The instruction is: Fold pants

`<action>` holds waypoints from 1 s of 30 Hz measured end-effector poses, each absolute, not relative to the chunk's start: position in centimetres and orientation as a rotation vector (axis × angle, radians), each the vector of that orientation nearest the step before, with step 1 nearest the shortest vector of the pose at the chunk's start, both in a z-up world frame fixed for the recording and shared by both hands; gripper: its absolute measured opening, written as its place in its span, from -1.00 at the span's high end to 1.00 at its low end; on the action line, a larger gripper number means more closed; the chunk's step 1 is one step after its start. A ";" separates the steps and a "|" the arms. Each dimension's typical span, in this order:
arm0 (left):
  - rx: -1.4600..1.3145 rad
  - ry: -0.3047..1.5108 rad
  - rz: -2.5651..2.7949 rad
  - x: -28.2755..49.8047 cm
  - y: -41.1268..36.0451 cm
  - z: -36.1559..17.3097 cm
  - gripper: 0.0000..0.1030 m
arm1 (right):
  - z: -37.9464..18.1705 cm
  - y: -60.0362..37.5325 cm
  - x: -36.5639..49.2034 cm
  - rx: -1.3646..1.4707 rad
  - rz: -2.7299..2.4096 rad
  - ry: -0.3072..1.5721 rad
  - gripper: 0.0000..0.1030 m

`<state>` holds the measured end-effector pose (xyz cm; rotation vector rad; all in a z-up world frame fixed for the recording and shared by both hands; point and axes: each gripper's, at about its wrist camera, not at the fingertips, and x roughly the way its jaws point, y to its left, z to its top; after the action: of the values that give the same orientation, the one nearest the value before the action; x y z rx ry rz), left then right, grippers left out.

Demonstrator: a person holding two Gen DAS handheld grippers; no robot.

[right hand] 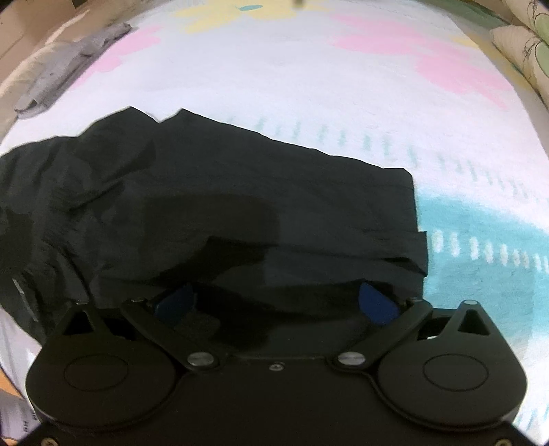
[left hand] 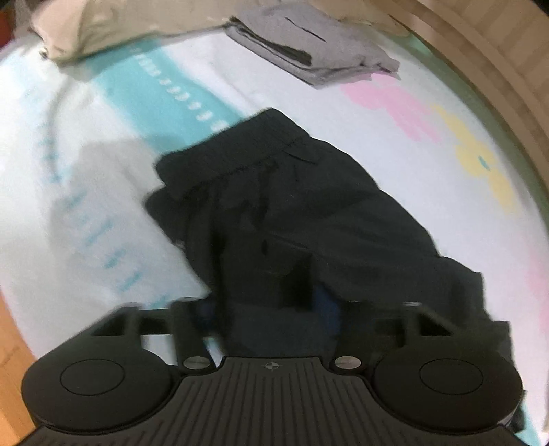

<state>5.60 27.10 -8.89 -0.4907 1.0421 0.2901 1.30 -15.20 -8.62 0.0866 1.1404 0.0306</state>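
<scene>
Black pants [left hand: 281,192] lie crumpled on a white patterned bedsheet [left hand: 85,171], waistband toward the far side. My left gripper [left hand: 271,295] is shut on a raised bunch of their fabric, and only slivers of its blue pads [left hand: 327,303] show beside the cloth. In the right wrist view the pants [right hand: 240,192] spread flatter, with a straight hem edge at the right. My right gripper [right hand: 274,298] stands open and wide. Its blue pads [right hand: 374,305] sit at the near edge of the fabric, which drapes over the fingertips and hides them.
A folded grey garment [left hand: 308,44] lies at the far side of the bed, seen too as the grey garment [right hand: 68,58] at the upper left. A beige pillow [left hand: 85,31] sits far left. A wooden edge [left hand: 497,51] runs along the right. A patterned cushion [right hand: 525,44] is far right.
</scene>
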 end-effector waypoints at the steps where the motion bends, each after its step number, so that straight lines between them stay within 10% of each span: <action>1: -0.500 1.036 0.293 5.5 27.3 -8.8 0.38 | -8.3 -15.3 1.2 0.100 0.042 1.139 -0.99; 11: -0.550 0.944 0.252 4.2 27.2 -6.3 0.53 | -3.9 -17.3 0.1 0.341 0.162 1.030 -0.97; 19: -0.414 0.835 0.160 3.1 24.1 -2.5 0.61 | -8.1 -19.0 1.1 0.567 0.182 1.181 -0.55; 30: -0.038 0.621 -0.207 0.2 9.4 4.2 0.65 | -7.8 -19.6 0.7 0.593 0.160 1.166 -0.56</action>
<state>0.18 9.39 4.17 -0.0385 0.6210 -0.2065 0.67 -19.60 -7.83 0.5934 1.1663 0.1596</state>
